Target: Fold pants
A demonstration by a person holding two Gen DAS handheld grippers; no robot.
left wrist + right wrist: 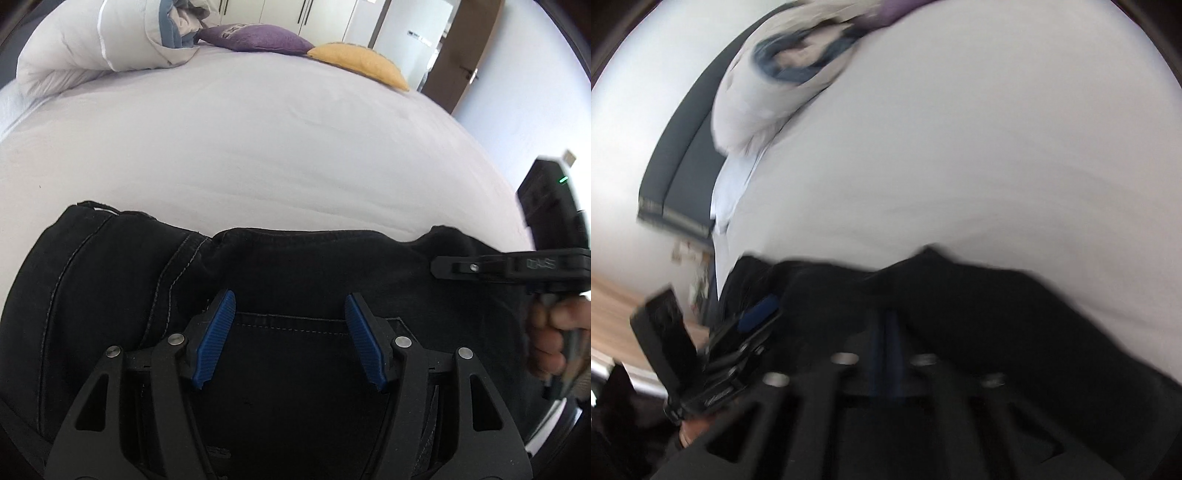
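Black pants lie spread across the near part of the bed, with a back pocket seam between my left fingers. My left gripper hovers over that pocket, its blue pads wide apart and nothing between them. My right gripper comes in side-on from the right over the pants' far edge, a hand around its grip. In the blurred right wrist view the right gripper has its fingers pressed together above the dark pants; whether cloth is pinched is unclear. The left gripper shows at lower left there.
The light grey bed sheet stretches beyond the pants. A rolled white duvet, a purple cushion and a yellow cushion sit at the far end. A dark headboard edge and wooden floor lie to the left.
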